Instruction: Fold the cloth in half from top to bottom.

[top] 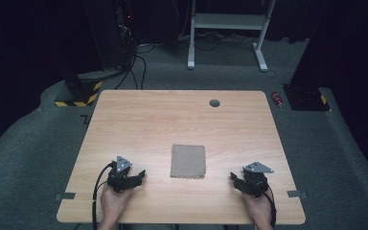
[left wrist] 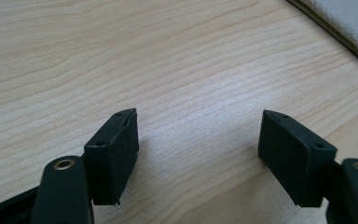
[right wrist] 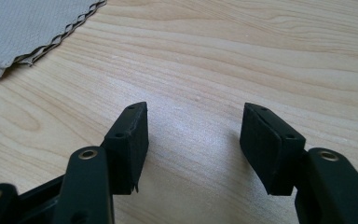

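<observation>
Grey folded cloth (top: 188,161), cut off in both gripper views, lies between wide-open, empty left tool (top: 141,175) and right tool (top: 233,178).

One folded cloth (top: 188,161) is lying on one bench (top: 139,120). Two hand-held grippers are resting there: the left hand-held gripper (top: 141,175) and the right hand-held gripper (top: 233,179), each showing two black jaws. Two hands are gripping them. One round grommet (top: 214,103) is sitting in the benchtop.
</observation>
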A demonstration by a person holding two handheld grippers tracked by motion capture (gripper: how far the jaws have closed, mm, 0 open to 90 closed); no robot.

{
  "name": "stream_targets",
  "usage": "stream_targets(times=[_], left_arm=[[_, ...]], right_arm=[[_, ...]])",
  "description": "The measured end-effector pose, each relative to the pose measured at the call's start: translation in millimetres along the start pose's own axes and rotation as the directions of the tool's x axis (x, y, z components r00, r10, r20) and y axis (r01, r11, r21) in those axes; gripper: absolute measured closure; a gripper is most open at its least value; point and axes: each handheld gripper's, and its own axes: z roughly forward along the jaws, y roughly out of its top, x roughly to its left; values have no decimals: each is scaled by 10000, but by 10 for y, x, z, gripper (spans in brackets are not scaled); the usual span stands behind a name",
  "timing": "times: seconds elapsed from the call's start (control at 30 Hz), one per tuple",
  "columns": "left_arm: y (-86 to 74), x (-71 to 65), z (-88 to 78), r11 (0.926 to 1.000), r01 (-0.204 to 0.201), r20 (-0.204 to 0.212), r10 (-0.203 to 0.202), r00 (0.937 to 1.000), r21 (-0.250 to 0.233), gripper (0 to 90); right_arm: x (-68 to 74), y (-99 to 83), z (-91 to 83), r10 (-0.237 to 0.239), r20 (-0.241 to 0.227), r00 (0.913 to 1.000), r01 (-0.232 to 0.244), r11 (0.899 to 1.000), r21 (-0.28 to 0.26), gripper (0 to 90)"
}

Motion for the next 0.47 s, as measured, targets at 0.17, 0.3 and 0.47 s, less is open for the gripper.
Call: stream_targets(times=[0.17,0.3,0.47], left_arm=[[0,0,1,10000,-9,3,9,10000,-6,290],[1,4,1,10000,10,82,-10,10000,-1,284],[-1,25,-3,9999,141,232,-139,9996,-56,284]], right_arm=[[0,1,2,-25,-4,10000,25,10000,-8,413],[0,3,4,-27,-10,10000,27,10000,-1,407],[0,3,4,-25,-16,10000,25,10000,1,405]])
